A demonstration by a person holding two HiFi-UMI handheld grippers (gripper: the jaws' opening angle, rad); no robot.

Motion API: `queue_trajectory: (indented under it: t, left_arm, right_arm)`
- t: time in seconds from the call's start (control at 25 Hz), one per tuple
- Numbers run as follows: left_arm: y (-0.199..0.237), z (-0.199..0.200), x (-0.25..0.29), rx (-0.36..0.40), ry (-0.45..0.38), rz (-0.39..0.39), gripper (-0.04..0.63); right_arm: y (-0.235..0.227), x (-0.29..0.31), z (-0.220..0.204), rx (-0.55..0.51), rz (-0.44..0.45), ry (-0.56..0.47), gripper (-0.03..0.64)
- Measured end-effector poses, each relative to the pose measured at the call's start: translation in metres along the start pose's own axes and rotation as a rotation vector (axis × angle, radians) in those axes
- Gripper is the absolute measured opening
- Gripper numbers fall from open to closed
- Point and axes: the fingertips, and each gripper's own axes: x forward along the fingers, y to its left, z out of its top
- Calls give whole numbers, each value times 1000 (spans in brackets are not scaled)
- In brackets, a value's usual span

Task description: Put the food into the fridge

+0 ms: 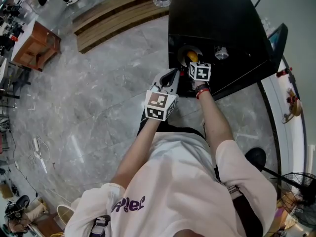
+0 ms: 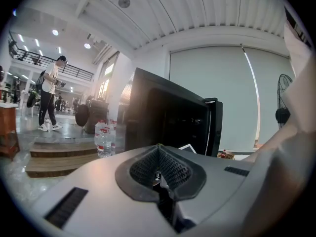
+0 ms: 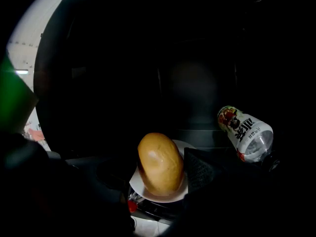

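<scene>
- The right hand-held gripper (image 3: 156,171) reaches into the dark inside of the black fridge (image 1: 222,19). Its jaws stand wide and clasp a white plate (image 3: 163,195) by its two edges.
- A golden bread roll (image 3: 159,163) lies on that plate, right between the jaws — the food is in the grip, inside the fridge's opening.
- Beyond the right jaw and off to its right, a clear bottle with a printed label (image 3: 245,133) lies on its side in the fridge.
- The left hand-held gripper (image 2: 159,156) is held outside the fridge, beside the right one. Its ribbed pads (image 2: 170,168) are pressed together with nothing between them.
- Ahead of the left hand-held gripper stands the fridge's outer wall, with the open door (image 2: 213,127) at its right edge.
- Farther off to its left — a cluster of water bottles (image 2: 102,141) stands on the wooden steps (image 2: 54,157).
</scene>
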Motion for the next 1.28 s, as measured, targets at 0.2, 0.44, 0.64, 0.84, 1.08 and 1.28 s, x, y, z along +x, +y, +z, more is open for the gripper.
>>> queue_trajectory:
  t: [0.2, 0.44, 0.64, 0.84, 1.08, 1.28]
  left_arm:
    - [7, -1, 0, -19, -1, 10, 18]
    - [6, 3, 0, -4, -12, -2, 18]
    - [7, 1, 0, 0, -4, -4, 18]
    - [8, 2, 1, -13, -6, -3, 18]
    - [7, 9, 2, -10, 1, -4, 18]
    - [2, 17, 1, -6, 7, -8, 18]
  right_arm:
    - [4, 12, 3, -12, 20, 16, 312]
    - [4, 25, 0, -40, 26, 33, 313]
    - [3, 26, 1, -32, 19, 42, 318]
    - [4, 22, 0, -16, 27, 70, 354]
    - [2, 17, 2, 3, 23, 66, 374]
    - [-2, 8, 10, 12, 19, 61, 374]
